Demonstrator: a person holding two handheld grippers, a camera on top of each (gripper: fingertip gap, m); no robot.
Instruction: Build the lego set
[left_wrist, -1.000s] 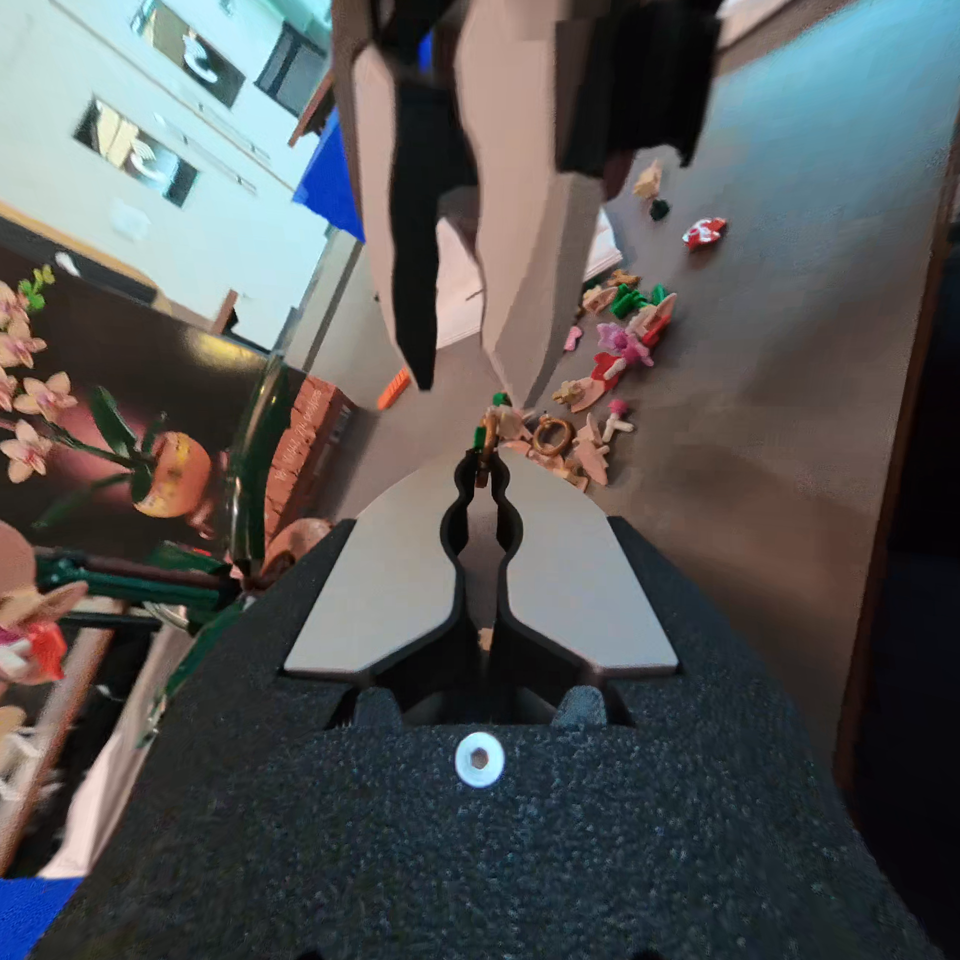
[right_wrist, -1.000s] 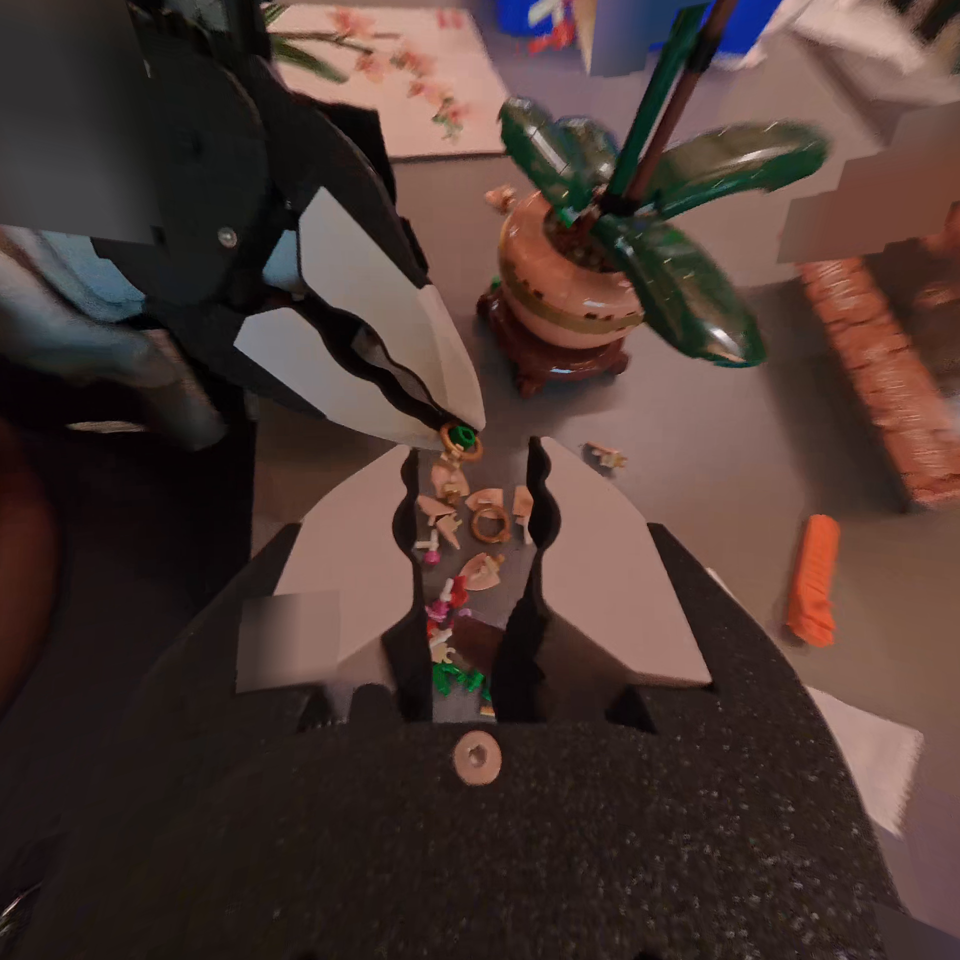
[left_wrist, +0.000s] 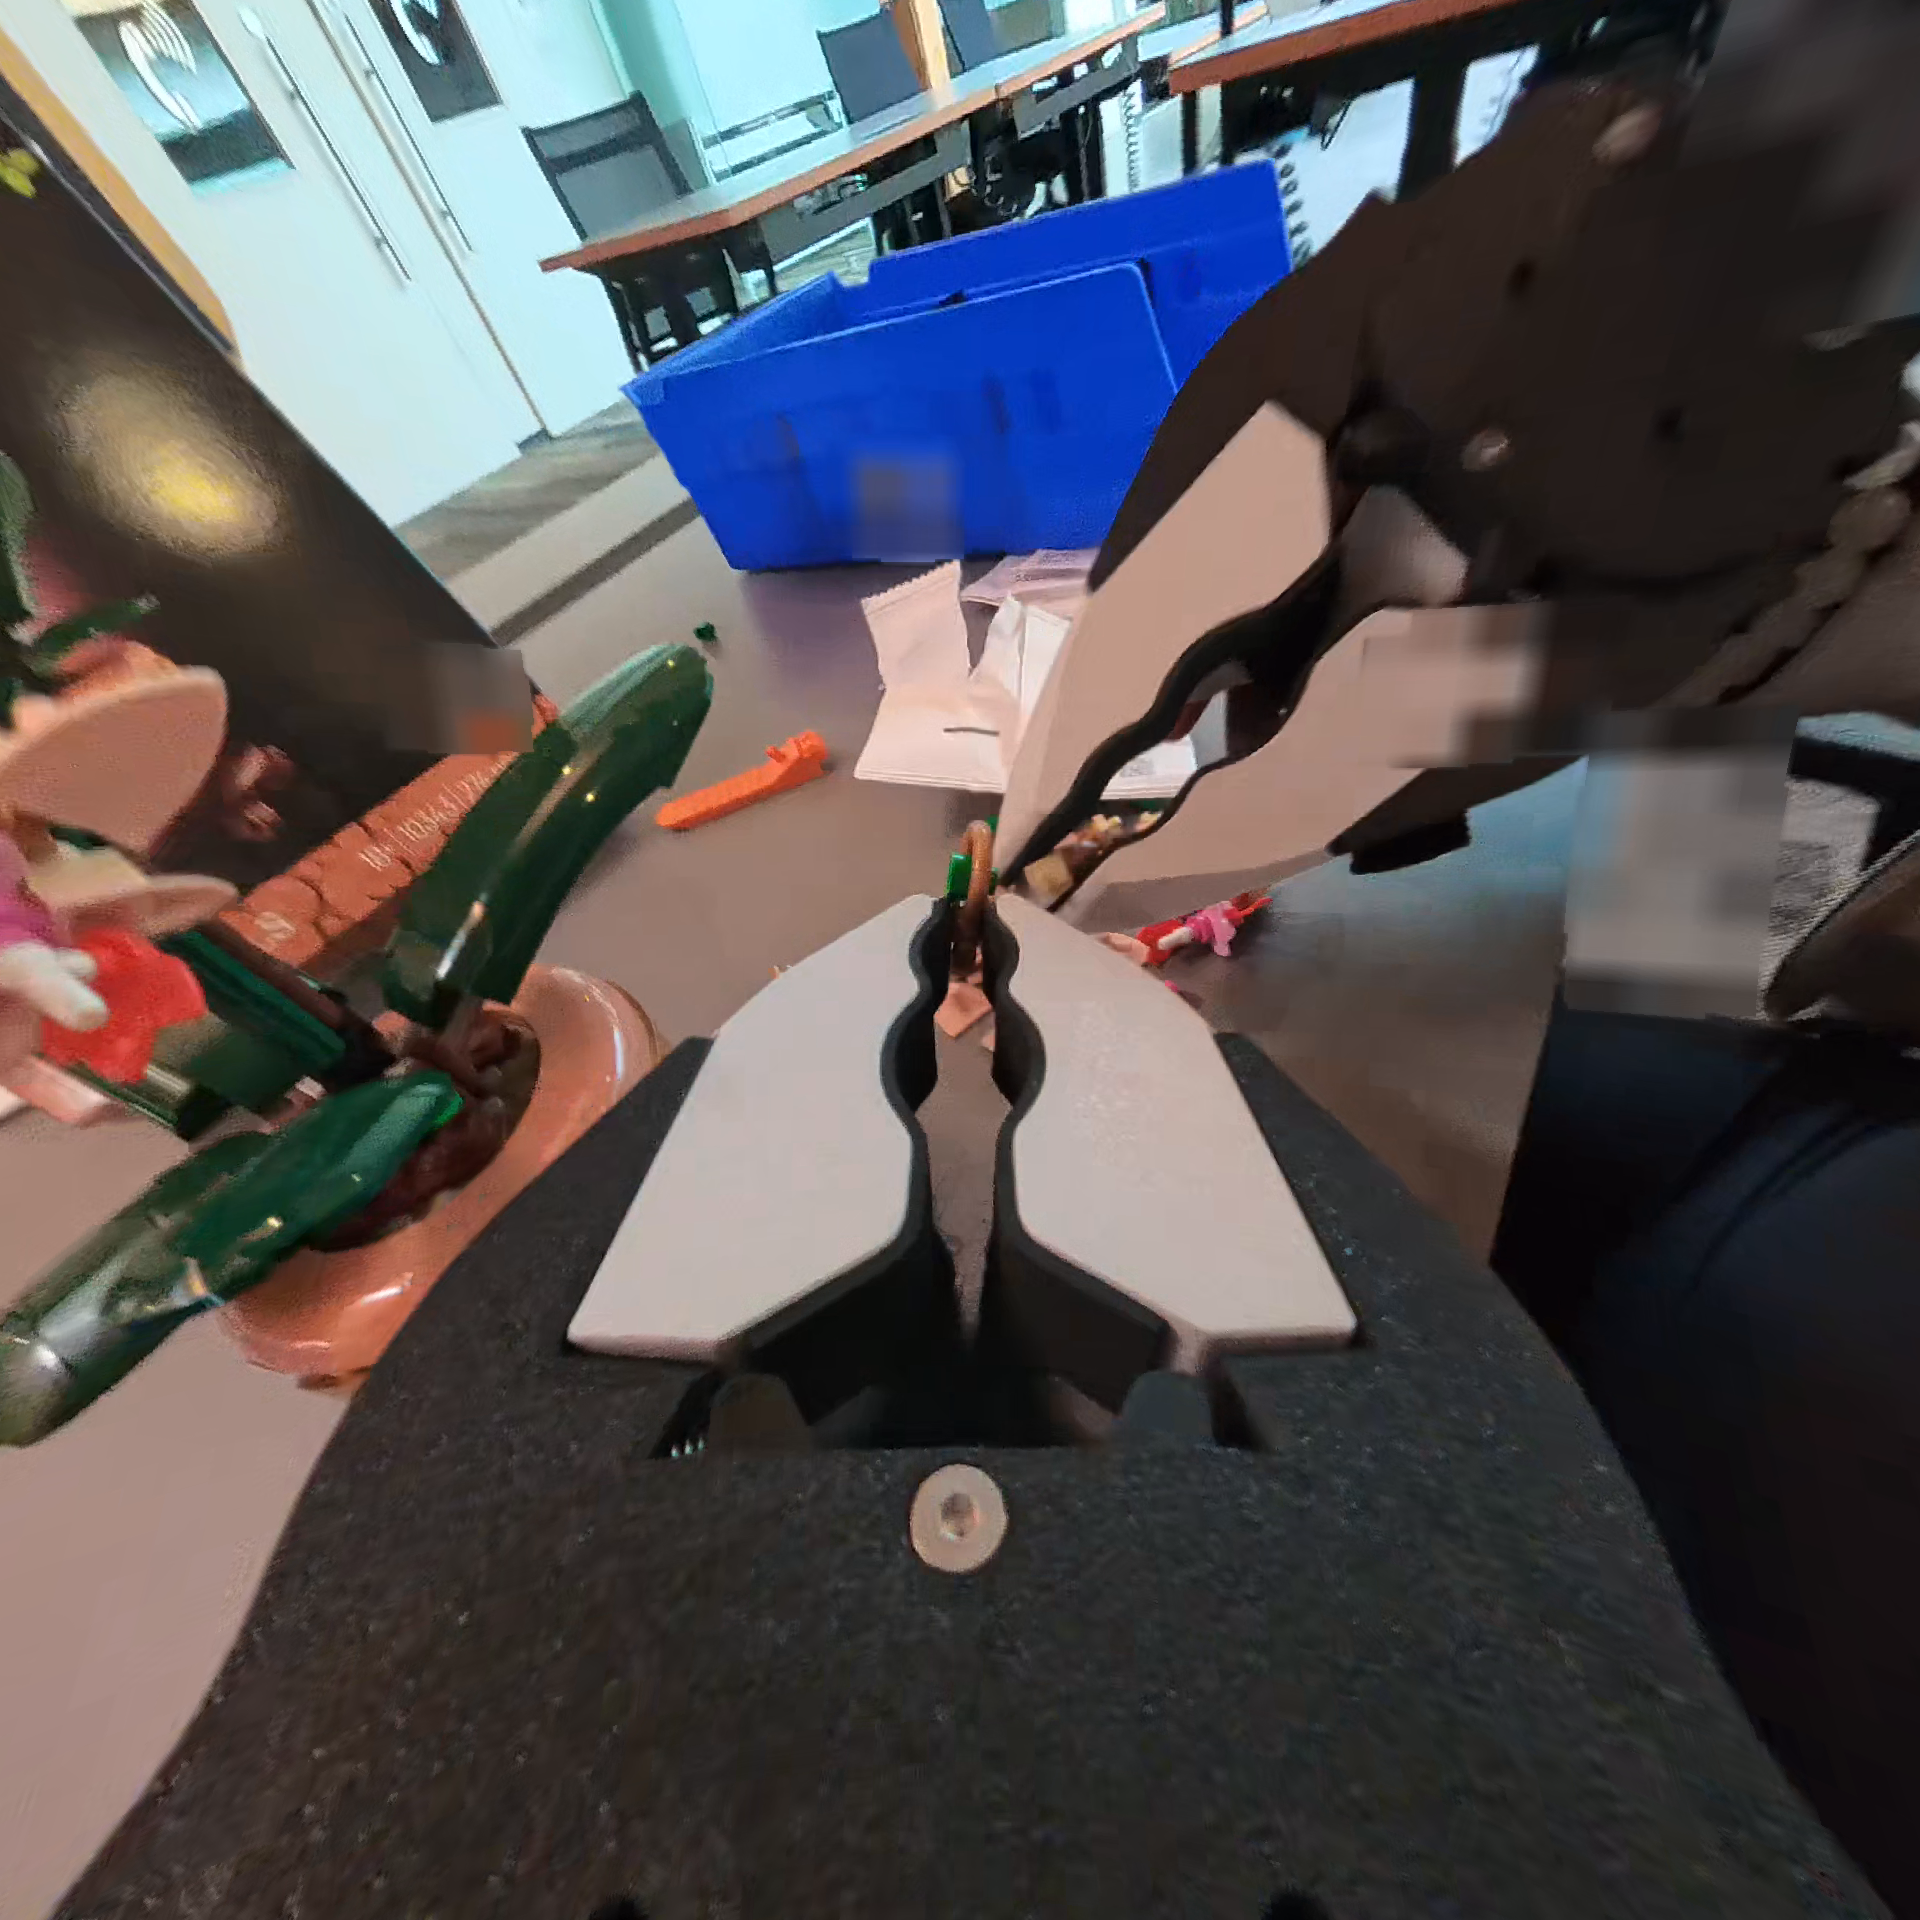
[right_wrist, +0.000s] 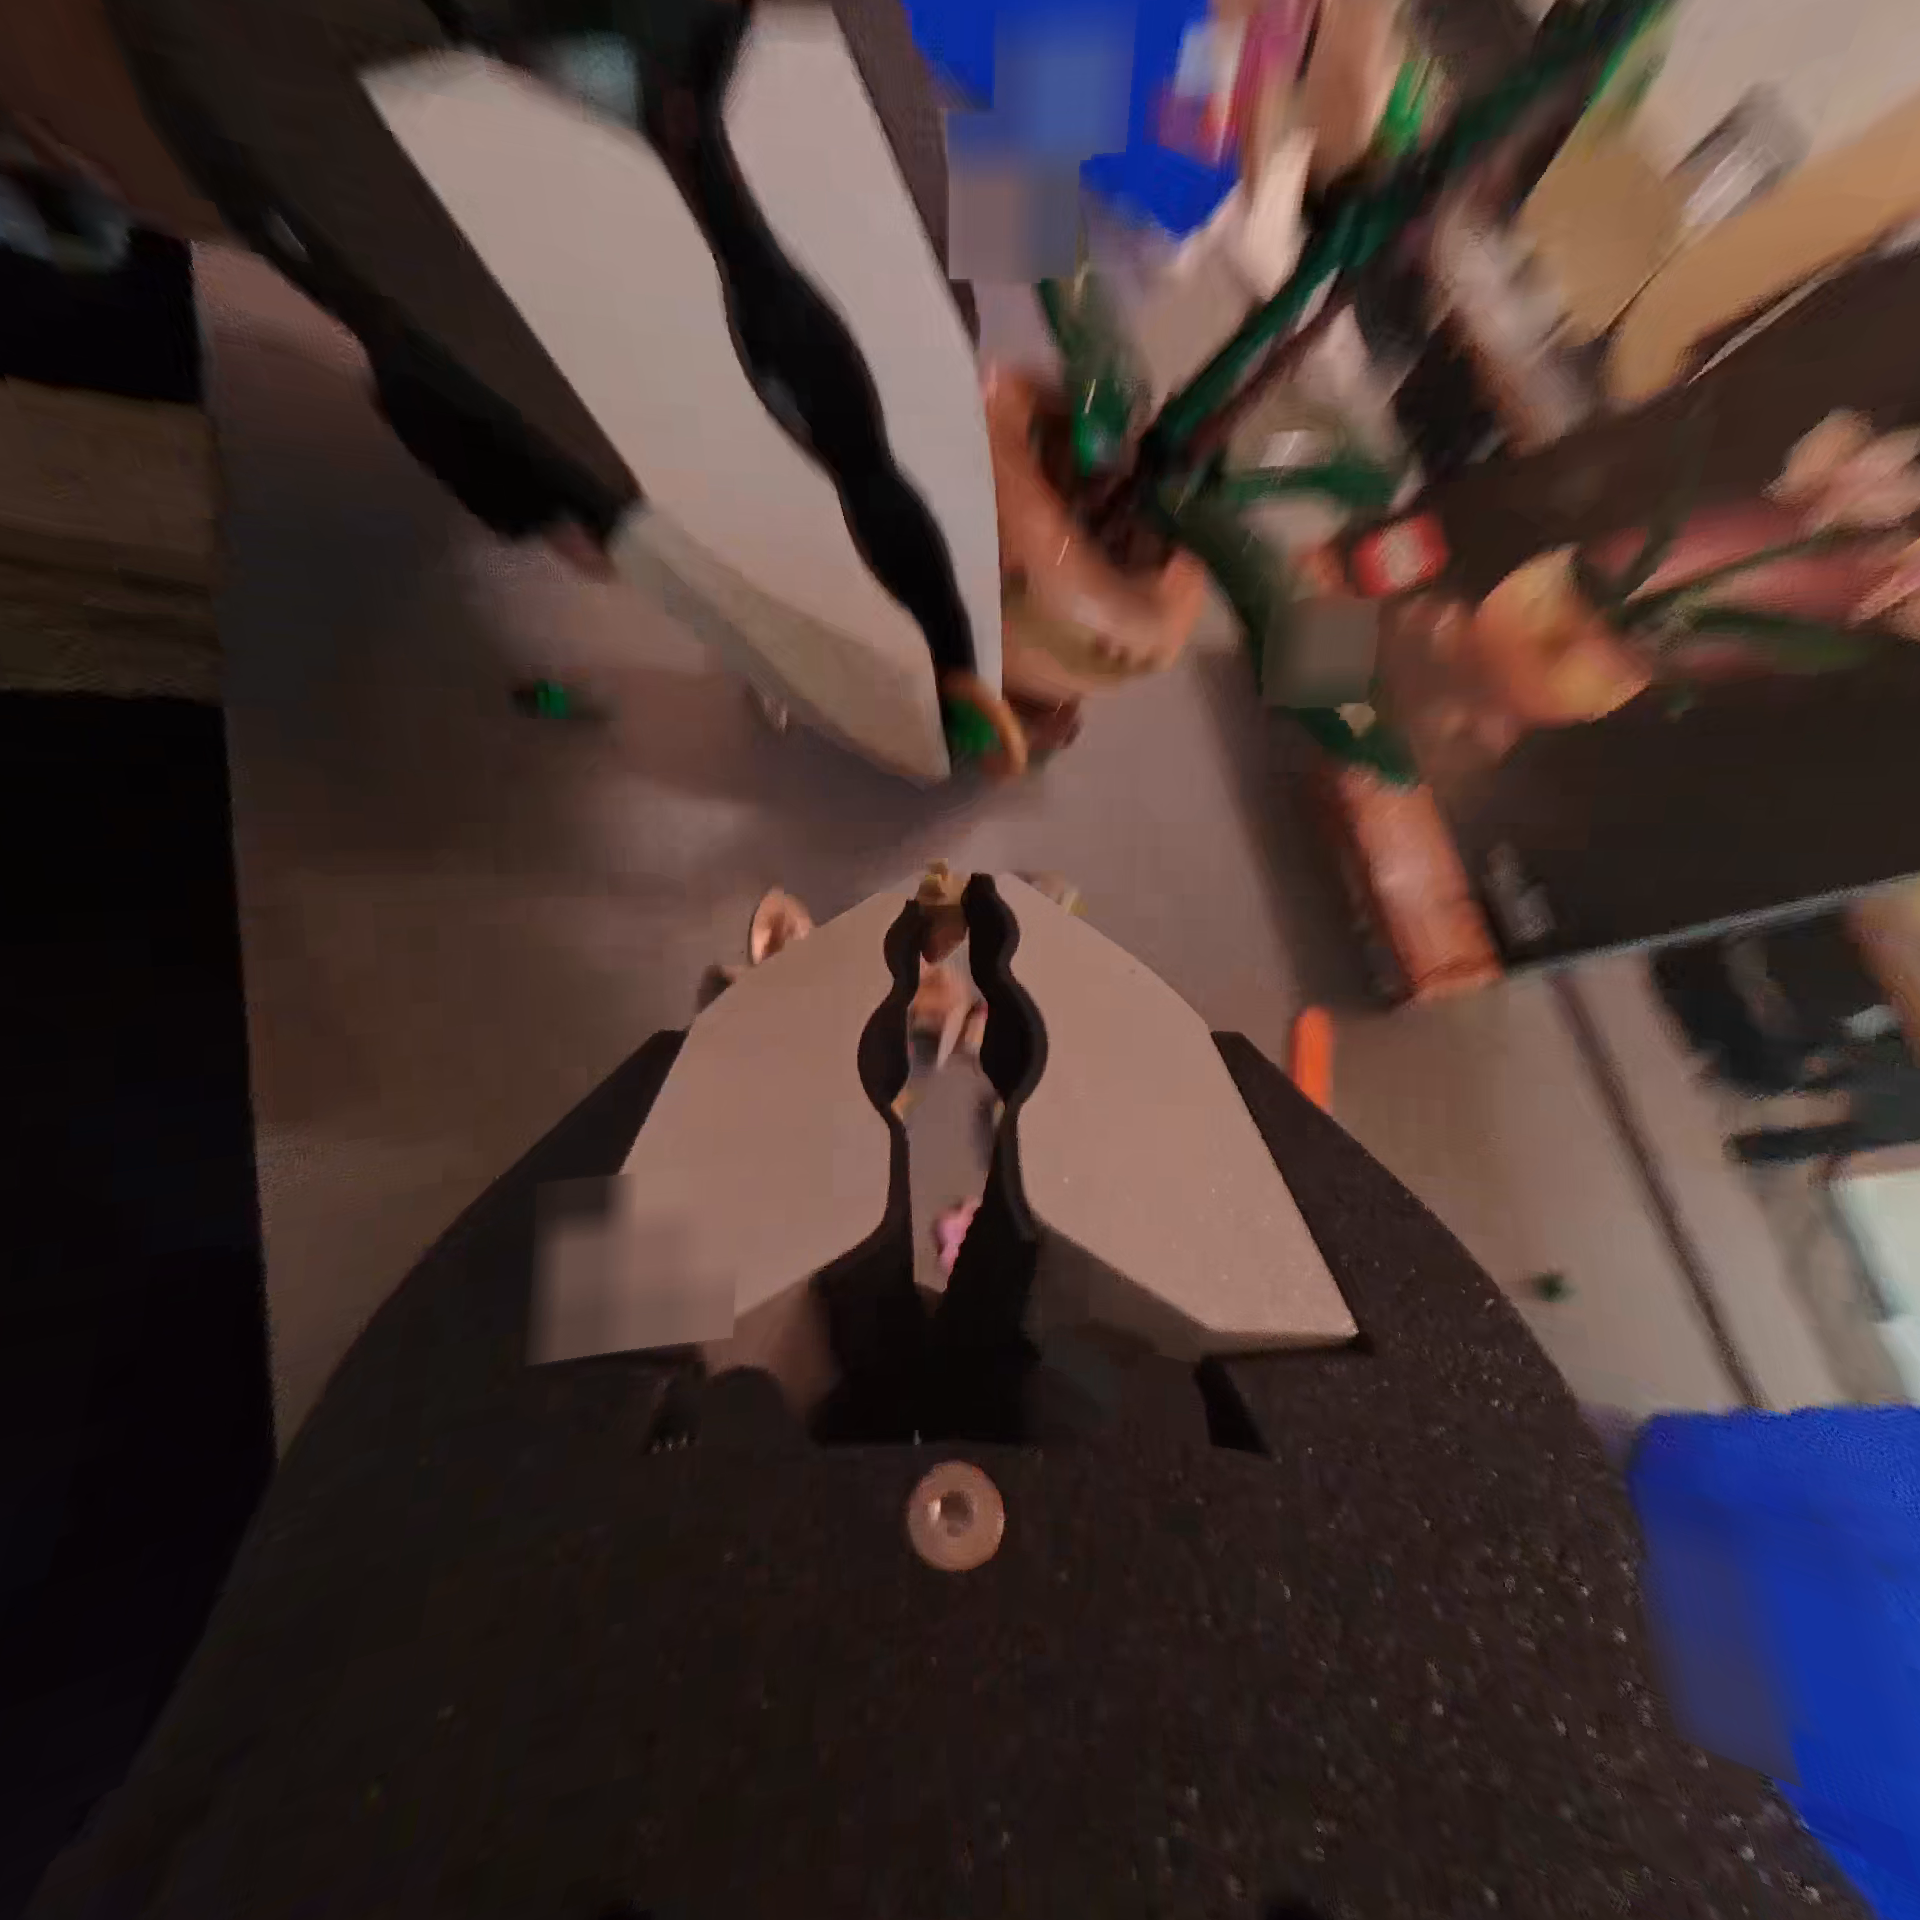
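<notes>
The pot is built and stands on the table at my nine o'clock, with dark green leaves and a stem already in; one pink bloom shows at the far left edge. More flowers are left, I judge, since loose parts lie scattered at one o'clock, just past my tips.

My left fingers are drawn narrow and pinch a brown ring with a green bit on it. My right fingers are nearly closed too, around a small tan piece; that view is smeared, so it may only lie behind the tips. The two pairs meet almost tip to tip, which suggests joining these two bits is the step in hand.

Around: an orange separator at eleven, white bags and a blue bin at twelve, the box at ten. The long leaves crowd my left side, and the right tool fills the upper right.
</notes>
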